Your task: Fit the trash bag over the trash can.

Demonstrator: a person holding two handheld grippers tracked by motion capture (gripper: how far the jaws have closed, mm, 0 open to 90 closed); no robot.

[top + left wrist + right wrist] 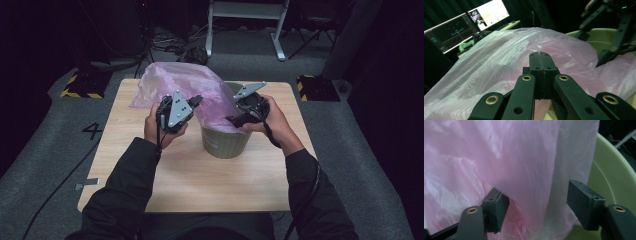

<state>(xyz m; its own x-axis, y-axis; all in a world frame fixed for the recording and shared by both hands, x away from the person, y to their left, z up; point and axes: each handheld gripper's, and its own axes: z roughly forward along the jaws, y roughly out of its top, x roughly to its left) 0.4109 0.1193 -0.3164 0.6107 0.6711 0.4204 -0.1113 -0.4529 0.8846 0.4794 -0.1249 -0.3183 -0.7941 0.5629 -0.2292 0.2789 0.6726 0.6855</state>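
A pink plastic bag (187, 87) drapes over the green bin (226, 142) near the counter's (200, 180) far edge, most of its length trailing toward the far-left corner. The left tongs (540, 53) are closed, seemingly pinching the film on the bin's left side. The right tongs (534, 200) gape around a fold at the rim, the nearer ones for seating it.

Plastic bag (182, 85) translucent pink, paler and whitish at folds; bin (226, 142) muted olive green, vertically ribbed outside; tabletop (200, 180) light wood grain; gripper jaws black with brass-coloured rivets; sleeves (125, 195) black; floor (45, 150) grey carpet; yellow-black hazard stripes on blocks (80, 86)
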